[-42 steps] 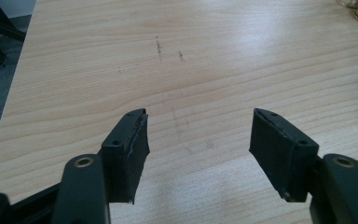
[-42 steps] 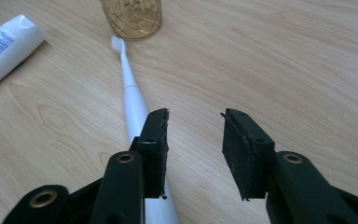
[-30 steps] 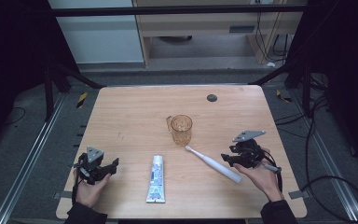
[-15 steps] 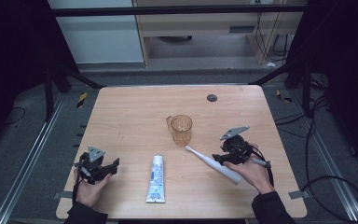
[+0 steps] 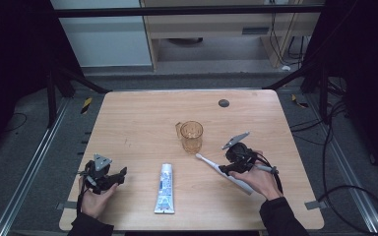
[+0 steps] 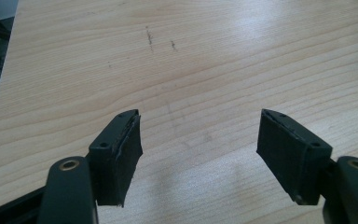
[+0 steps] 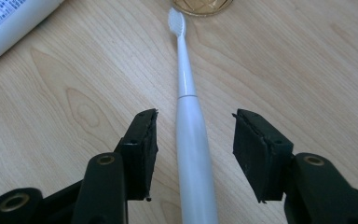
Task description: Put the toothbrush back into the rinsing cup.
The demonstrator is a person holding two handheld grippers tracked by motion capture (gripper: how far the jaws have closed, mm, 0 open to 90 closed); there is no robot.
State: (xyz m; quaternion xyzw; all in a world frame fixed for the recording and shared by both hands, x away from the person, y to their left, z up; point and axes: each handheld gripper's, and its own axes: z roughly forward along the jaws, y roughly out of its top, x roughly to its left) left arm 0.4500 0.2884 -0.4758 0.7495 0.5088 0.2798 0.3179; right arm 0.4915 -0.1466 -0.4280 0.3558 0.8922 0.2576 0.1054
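1. Right then, the right gripper (image 7: pixel 193 140) had its two black, rubbery, flat-faced jaws apart, straddling the toothbrush (image 7: pixel 189 135) with a gap of bare wood on either side; neither pad pressed on it.
2. That toothbrush was a slim, smooth white stick, its round handle narrowing past a thin seam into a neck and ending in a small bristled head that lay just short of the cup (image 7: pixel 204 5).
3. From the high view, the right gripper (image 5: pixel 226 169) sat over the handle of the toothbrush (image 5: pixel 211 163), which lay flat at a slant on the table (image 5: pixel 142 118).
4. Amber, see-through and faceted, the cup (image 5: pixel 192 136) stood upright near the table's middle, a small handle on its side.
5. A flattened white toothpaste tube (image 5: pixel 165 188) with printed text lay just beside, toward the near edge.
6. Far over, the left gripper (image 6: pixel 200 140) held its matte black pads wide apart over pale, grained wood, nothing between them.
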